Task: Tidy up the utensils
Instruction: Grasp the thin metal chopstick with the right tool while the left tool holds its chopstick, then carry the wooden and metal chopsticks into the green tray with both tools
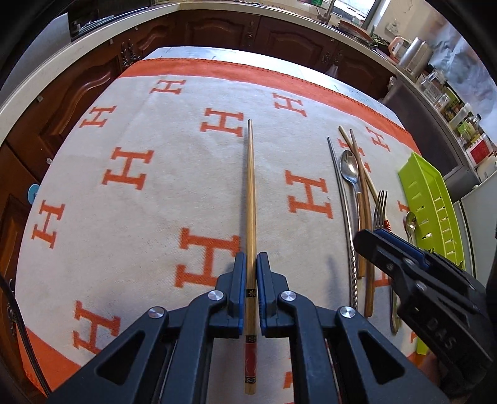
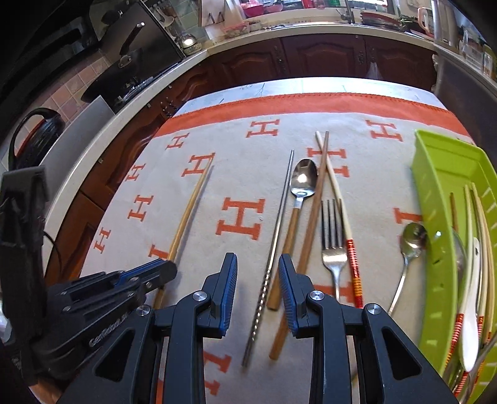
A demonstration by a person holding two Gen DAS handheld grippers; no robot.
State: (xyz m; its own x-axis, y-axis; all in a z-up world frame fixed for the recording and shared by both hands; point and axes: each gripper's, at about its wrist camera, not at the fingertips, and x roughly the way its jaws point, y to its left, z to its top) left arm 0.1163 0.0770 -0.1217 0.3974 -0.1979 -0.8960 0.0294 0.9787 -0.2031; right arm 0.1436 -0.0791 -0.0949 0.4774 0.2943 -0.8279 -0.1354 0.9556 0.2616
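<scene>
Left gripper [image 1: 251, 264] clamped on the bamboo chopstick with the red-banded end [image 1: 251, 199] over the orange-and-cream H-print cloth [image 1: 130, 199], right gripper [image 2: 257, 273] open around the twisted steel chopstick [image 2: 275, 239]; keep it level heading to the slotted green plastic tray [image 2: 435, 199].

place: home kitchen | signs: wooden cabinets [image 2: 323, 59], countertop [image 2: 310, 29], pan [image 2: 133, 59]
</scene>
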